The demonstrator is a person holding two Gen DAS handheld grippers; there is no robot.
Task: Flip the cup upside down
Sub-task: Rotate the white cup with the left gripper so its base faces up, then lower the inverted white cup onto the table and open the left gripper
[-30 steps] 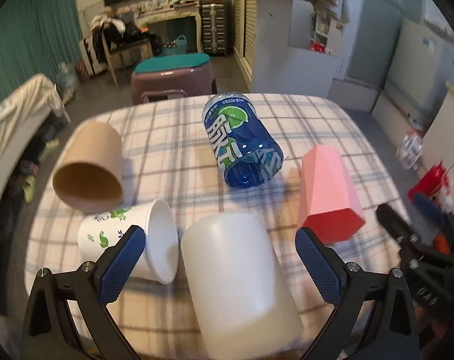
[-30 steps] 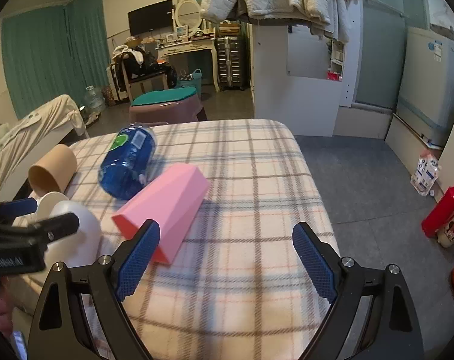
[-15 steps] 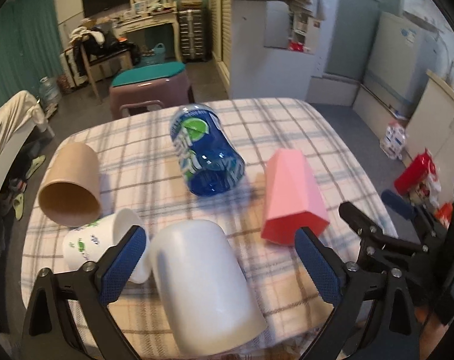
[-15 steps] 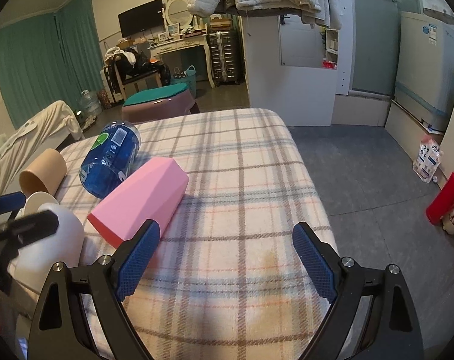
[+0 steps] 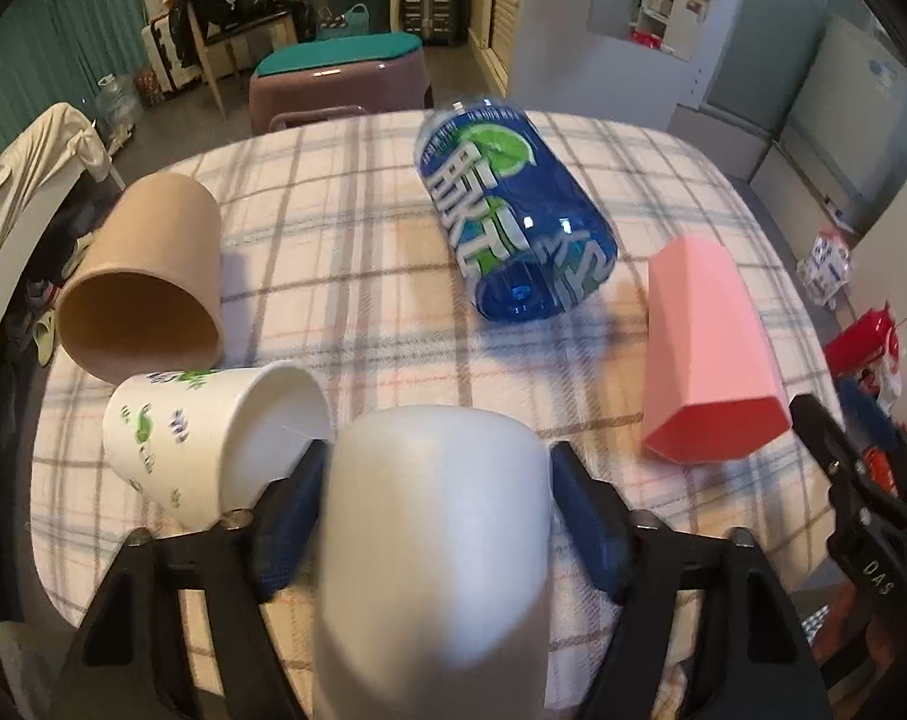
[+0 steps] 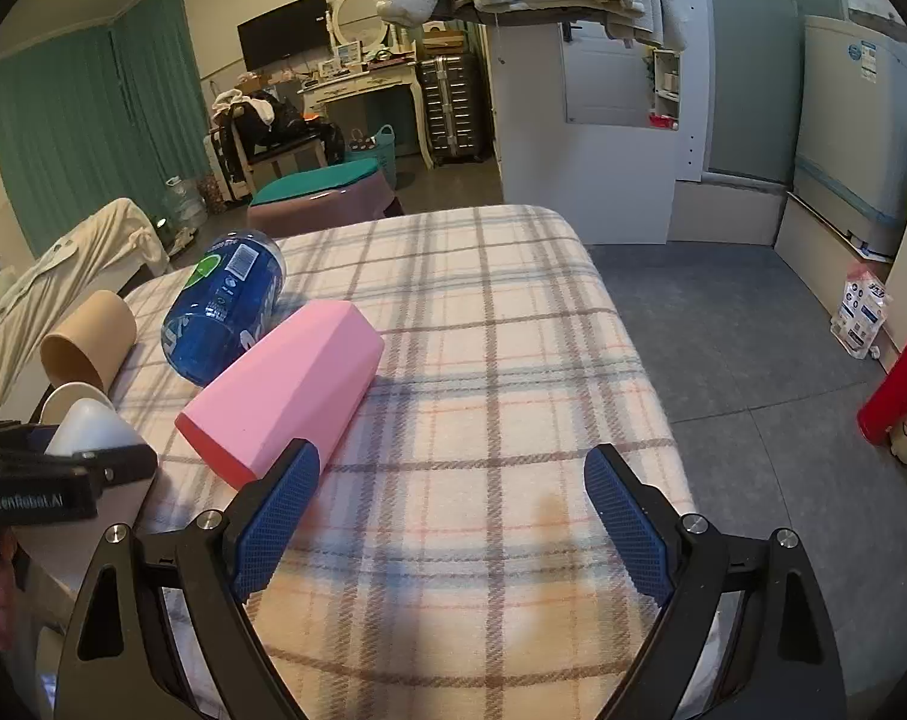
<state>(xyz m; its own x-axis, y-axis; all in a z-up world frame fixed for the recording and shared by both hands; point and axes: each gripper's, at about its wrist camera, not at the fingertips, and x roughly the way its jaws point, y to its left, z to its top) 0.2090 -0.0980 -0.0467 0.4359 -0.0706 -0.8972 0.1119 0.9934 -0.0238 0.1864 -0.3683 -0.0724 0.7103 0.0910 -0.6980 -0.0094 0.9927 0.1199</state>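
Now clamped: my left gripper [image 5: 435, 516], whose pads stood wide apart a second ago, has come in on the frosted white cup [image 5: 432, 546], one blue pad pressed to each side. Cup lies at the near edge of the plaid tablecloth [image 5: 357, 276], closed end pointing away from my left camera. Just beside it on the left, touching or nearly so, a printed paper cup [image 5: 213, 438] on its side; behind that a tan cup [image 5: 144, 294], mouth toward me. Blue bottle [image 5: 510, 213] and pink faceted cup [image 5: 705, 354] lie farther right.

Right gripper [image 6: 450, 516] spread wide, holding nothing, over bare cloth; left pad close by the pink cup's mouth.

Right view adds the bottle's barcode label and the left tool from the side, white cup's end poking above it.
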